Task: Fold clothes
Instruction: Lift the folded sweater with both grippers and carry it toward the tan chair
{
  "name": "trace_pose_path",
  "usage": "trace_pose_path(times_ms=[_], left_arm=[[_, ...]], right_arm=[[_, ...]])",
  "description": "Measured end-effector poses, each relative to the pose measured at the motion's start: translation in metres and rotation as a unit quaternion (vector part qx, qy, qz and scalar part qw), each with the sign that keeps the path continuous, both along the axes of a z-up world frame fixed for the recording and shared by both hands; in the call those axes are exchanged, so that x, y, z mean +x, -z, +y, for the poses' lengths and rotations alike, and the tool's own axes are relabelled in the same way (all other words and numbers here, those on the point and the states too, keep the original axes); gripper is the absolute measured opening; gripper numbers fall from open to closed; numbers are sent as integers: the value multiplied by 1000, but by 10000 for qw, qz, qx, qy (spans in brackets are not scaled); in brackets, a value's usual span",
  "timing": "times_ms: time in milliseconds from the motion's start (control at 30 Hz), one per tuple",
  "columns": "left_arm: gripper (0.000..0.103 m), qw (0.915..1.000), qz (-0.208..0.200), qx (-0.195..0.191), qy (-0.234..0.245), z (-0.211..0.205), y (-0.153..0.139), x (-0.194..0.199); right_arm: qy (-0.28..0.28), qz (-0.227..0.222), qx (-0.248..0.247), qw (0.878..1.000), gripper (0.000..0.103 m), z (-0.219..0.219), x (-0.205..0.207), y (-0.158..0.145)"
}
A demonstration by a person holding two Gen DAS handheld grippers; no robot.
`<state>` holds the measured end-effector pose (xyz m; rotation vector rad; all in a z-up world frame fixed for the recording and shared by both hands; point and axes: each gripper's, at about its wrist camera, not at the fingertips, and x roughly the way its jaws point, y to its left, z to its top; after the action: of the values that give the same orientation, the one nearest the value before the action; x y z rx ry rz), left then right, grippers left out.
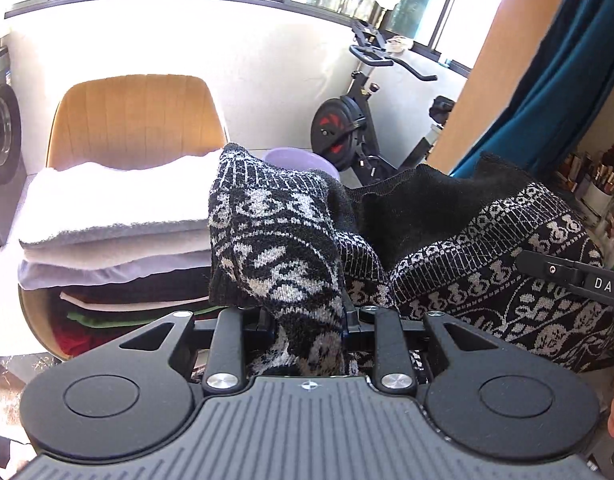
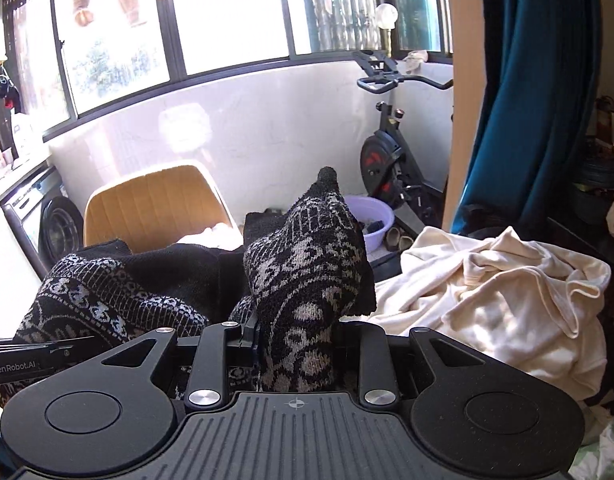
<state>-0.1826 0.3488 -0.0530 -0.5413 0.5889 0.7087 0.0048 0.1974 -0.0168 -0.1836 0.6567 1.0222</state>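
A black and white patterned knit sweater [image 1: 487, 248] hangs held up between both grippers. My left gripper [image 1: 307, 320] is shut on one bunched corner of it, which sticks up in front of the camera. My right gripper [image 2: 295, 332] is shut on another bunched corner [image 2: 307, 264]. The right gripper's side shows at the right edge of the left wrist view [image 1: 575, 276]. The left gripper's side shows at the left edge of the right wrist view [image 2: 27, 360]. The fingertips are hidden by the fabric.
A stack of folded clothes [image 1: 115, 216] lies on an orange chair [image 1: 135, 120]. A cream garment [image 2: 499, 292] lies crumpled at the right. A purple basin [image 2: 371, 220], an exercise bike [image 2: 391, 152], a washing machine [image 2: 55, 224] and a teal curtain [image 2: 539, 88] stand around.
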Motion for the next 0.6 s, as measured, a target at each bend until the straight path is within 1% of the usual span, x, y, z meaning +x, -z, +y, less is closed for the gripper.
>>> trace_pose_path(times_ms=[100, 300, 467, 600], left_arm=[[26, 9998, 82, 68, -142, 31, -2, 2], [26, 9992, 222, 160, -302, 103, -11, 33], [26, 9988, 194, 199, -400, 157, -16, 55], [26, 9987, 94, 139, -480, 193, -17, 69]], right_arm=[[-203, 31, 45, 9998, 24, 42, 2, 4], [-338, 241, 248, 9988, 24, 123, 28, 8], [-387, 209, 415, 9982, 24, 178, 61, 1], [-377, 256, 525, 9976, 24, 215, 91, -4]])
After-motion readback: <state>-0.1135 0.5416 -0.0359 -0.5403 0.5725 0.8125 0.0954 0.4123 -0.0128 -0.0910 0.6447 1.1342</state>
